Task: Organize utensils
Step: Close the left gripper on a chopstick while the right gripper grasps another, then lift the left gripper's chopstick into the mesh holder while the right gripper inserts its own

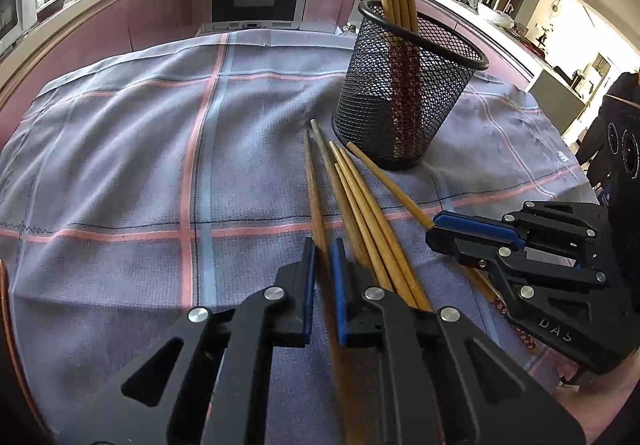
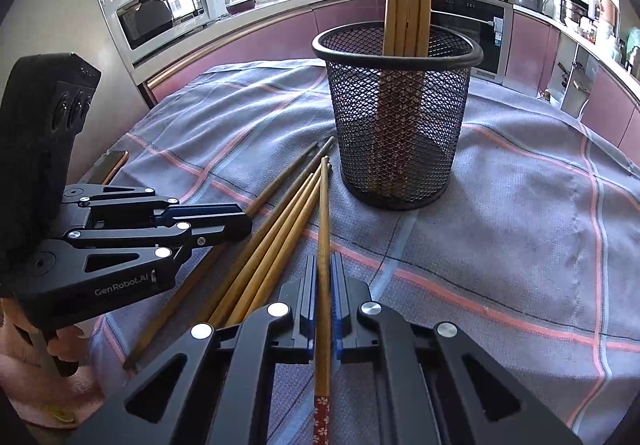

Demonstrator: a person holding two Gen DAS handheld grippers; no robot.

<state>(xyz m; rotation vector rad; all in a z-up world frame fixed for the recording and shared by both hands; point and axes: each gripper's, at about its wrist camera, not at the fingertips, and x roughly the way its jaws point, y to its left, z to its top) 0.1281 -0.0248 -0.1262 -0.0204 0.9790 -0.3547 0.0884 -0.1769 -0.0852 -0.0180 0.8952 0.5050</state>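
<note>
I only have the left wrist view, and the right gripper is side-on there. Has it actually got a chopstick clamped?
Observer: Yes. In the right wrist view the right gripper is shut on one chopstick, with a pad pressing on each side.
Operator: Which end is it holding?
Observer: Toward the handle. The red flowered end sticks out behind the pads, and the tip points at the mesh basket.
Operator: Does my left gripper look closed from over there?
Observer: Yes. The left gripper shows side-on with its fingers together on a darker chopstick.
</note>
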